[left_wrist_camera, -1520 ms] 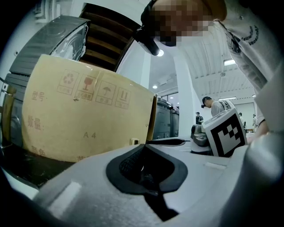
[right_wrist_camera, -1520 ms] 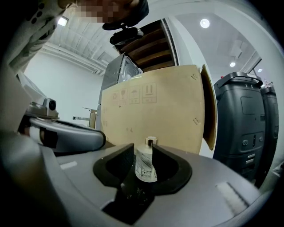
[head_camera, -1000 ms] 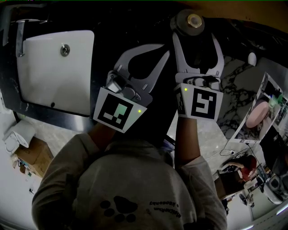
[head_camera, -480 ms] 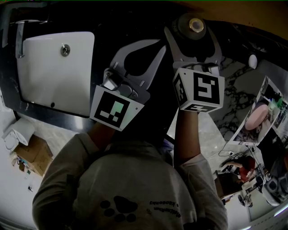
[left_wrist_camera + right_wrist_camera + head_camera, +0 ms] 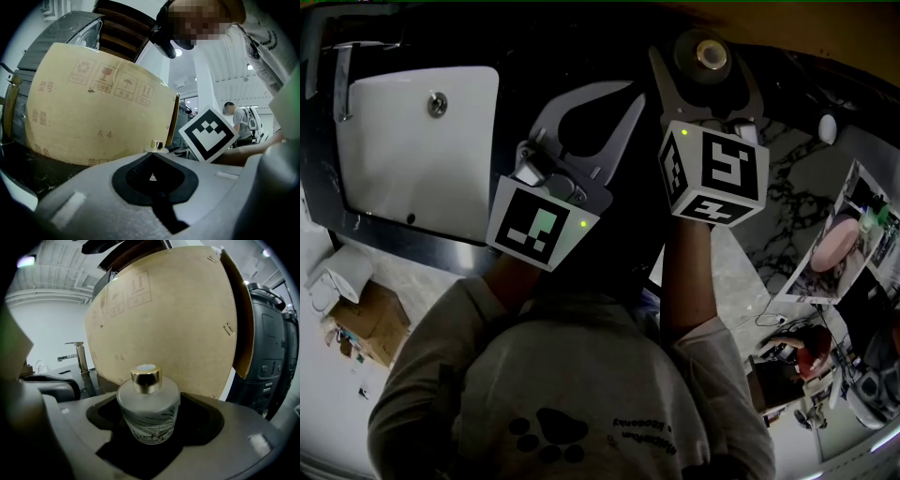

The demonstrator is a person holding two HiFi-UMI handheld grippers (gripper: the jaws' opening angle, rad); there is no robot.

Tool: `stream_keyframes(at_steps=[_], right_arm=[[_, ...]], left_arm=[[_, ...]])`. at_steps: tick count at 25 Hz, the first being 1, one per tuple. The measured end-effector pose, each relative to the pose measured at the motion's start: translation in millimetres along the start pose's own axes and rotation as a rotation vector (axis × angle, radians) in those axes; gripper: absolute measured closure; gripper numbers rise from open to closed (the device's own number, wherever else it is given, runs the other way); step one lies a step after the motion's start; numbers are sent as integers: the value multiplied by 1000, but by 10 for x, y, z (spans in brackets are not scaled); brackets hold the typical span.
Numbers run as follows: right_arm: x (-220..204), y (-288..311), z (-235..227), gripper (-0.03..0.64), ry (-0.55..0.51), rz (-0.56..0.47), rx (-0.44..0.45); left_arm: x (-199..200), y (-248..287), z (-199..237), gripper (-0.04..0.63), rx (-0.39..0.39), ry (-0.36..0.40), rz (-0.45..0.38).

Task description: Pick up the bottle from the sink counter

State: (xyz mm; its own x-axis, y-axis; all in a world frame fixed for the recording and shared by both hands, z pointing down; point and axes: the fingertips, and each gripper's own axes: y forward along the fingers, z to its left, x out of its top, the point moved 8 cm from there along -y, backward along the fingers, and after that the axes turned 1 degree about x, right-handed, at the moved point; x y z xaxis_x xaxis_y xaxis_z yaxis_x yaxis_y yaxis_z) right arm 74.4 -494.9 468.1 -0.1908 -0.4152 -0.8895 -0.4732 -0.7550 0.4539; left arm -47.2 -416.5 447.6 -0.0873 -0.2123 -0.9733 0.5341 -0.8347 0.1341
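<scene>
The bottle [image 5: 697, 58] is a squat frosted glass jar with a gold cap, standing upright on the black sink counter [image 5: 581, 42]. In the right gripper view the bottle [image 5: 149, 414] sits between the dark pads with a gap on each side. My right gripper [image 5: 703, 73] straddles it, and its jaws are closing without touching the glass. My left gripper [image 5: 633, 91] hovers just left of the bottle, its tips together and nothing held. The left gripper [image 5: 152, 155] looks past its shut tips at the gold cap [image 5: 157, 145].
A white basin [image 5: 394, 169] with a chrome faucet [image 5: 339, 80] is set into the counter at the left. A tall cardboard box [image 5: 178, 319] stands right behind the bottle. The counter's front edge runs below the basin, with marble floor beyond.
My right gripper has pushed forward, so its marker cube sits nearer the bottle and the jaws reach further round it. The left gripper has barely moved.
</scene>
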Motion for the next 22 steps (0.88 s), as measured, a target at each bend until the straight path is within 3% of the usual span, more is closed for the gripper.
stream_keyframes(at_steps=[4, 22], right_arm=[[6, 2, 14, 299, -13, -2, 6], [-26, -79, 7, 289, -23, 8, 21]], left_arm=[[11, -11, 3, 594, 6, -3, 3], [216, -221, -117, 594, 32, 36, -9]])
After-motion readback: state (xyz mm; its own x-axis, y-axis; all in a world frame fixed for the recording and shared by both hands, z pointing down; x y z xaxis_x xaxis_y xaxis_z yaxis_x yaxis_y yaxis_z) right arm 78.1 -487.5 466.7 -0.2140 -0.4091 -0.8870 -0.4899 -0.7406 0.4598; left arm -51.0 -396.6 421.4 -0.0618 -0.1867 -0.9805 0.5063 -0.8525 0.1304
